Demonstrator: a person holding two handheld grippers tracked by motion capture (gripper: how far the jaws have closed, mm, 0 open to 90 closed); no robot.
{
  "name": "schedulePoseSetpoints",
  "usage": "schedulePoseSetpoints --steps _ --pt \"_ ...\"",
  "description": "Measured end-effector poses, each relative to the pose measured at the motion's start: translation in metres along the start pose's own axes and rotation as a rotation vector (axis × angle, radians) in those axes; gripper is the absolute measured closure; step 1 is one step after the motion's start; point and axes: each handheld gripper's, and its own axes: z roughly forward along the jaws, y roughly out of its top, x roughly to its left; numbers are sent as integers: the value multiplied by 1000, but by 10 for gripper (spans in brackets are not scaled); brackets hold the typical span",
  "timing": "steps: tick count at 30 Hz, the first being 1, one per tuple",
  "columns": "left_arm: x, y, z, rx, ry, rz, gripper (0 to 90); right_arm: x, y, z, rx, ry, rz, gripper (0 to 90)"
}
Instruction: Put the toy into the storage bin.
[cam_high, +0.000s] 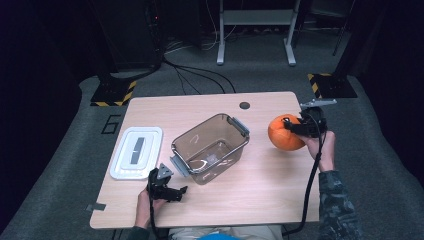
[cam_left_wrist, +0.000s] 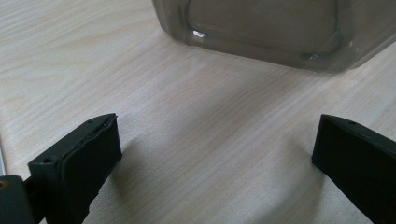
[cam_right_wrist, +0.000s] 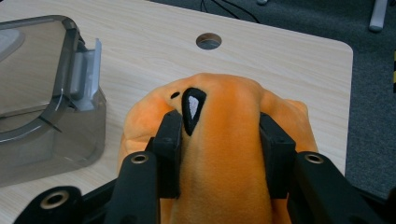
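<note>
An orange plush toy (cam_high: 283, 133) with a black and white mark sits near the table's right edge. My right gripper (cam_high: 291, 126) is shut on it, and in the right gripper view the jaws pinch a fold of the orange plush toy (cam_right_wrist: 224, 140). A clear plastic bin (cam_high: 210, 147) with grey handles stands open at the table's middle. Its white lid (cam_high: 136, 152) lies flat to the left. My left gripper (cam_high: 177, 191) rests low near the front edge, open and holding nothing, with the clear plastic bin (cam_left_wrist: 271, 28) just beyond its jaws.
The wooden table (cam_high: 250, 195) has a round cable hole (cam_high: 244, 105) at the back. Beyond it are grey carpet, black cables (cam_high: 195, 75) and stand bases with yellow-black tape (cam_high: 114, 93).
</note>
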Motion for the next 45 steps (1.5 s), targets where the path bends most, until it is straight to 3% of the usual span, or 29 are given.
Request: schedulePoseSetpoints --steps 45 --pt "1 0 0 -3 7 4 10 50 49 -23 -93 62 -114 579"
